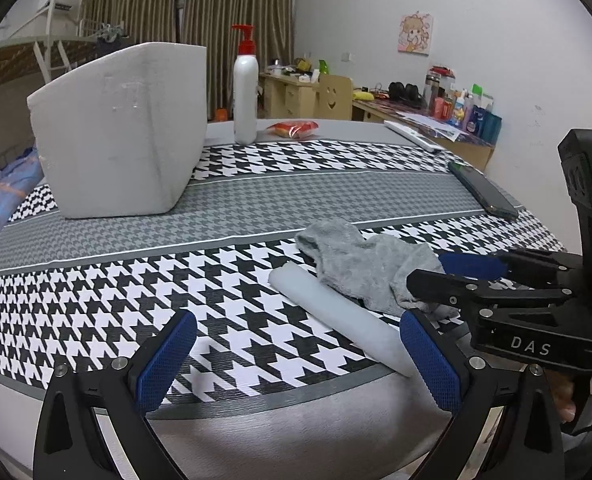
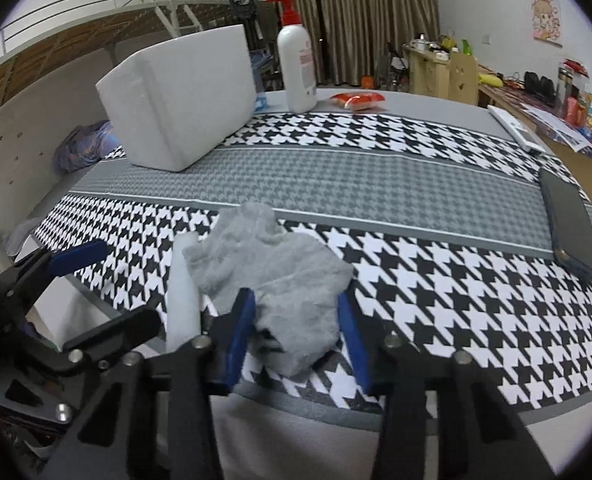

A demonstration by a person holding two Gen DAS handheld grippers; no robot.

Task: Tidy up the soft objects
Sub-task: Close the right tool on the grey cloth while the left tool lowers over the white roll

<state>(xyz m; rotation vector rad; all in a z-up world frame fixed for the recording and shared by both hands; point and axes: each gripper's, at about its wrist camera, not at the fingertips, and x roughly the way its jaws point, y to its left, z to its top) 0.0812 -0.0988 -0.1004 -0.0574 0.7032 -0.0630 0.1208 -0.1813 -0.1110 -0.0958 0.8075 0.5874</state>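
Observation:
A crumpled grey cloth (image 2: pixel 280 268) lies near the front edge of the houndstooth-covered table (image 2: pixel 375 184); it also shows in the left wrist view (image 1: pixel 367 268). A pale foam roll (image 1: pixel 335 312) lies beside it, seen too in the right wrist view (image 2: pixel 182 288). My right gripper (image 2: pixel 296 320) is open with its blue pads either side of the cloth's near end. My left gripper (image 1: pixel 296 356) is open and empty, wide apart, with the roll's near end by its right pad. A white foam box (image 1: pixel 120 128) stands at the back left.
A white pump bottle (image 1: pixel 244 96) and a red snack packet (image 1: pixel 294 128) stand at the far edge. A dark phone (image 2: pixel 571 228) lies at the right edge, a white remote (image 2: pixel 513 126) beyond it. A cluttered desk (image 1: pixel 435 120) stands behind.

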